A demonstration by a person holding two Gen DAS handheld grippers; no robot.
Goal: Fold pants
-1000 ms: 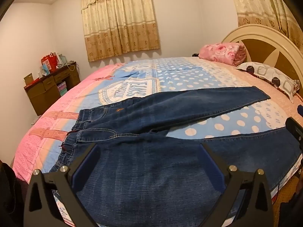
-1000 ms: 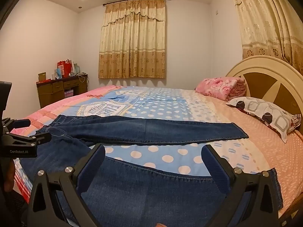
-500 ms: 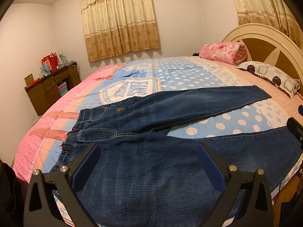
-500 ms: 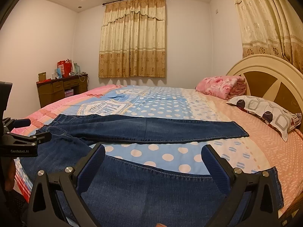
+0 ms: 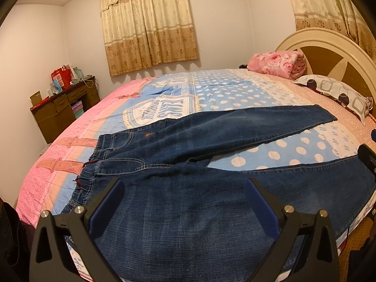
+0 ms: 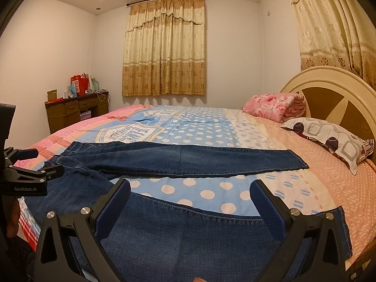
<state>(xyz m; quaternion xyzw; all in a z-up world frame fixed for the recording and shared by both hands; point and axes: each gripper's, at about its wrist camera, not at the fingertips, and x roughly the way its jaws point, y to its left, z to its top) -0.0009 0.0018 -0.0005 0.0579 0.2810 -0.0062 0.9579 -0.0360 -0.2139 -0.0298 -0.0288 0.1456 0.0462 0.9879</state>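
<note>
- On the bed [image 6: 317, 164], the pants [image 5: 211, 141] lay flat and unfolded, waistband toward the dresser [image 6: 75, 112] side, the two legs splayed apart toward the headboard [image 6: 340, 94] side.
- Near leg ran along the bed's front edge; far leg lay across the polka-dot cover, a strip of cover showing between them.
- Left gripper [image 5: 185, 202] hovered over the seat area, fingers spread wide, grasping nothing.
- Right gripper [image 6: 190, 204] hovered over the near leg, fingers likewise released, empty.
- Judgement: no fold made; the leg-over-leg fold and all lengthwise folds remained.
</note>
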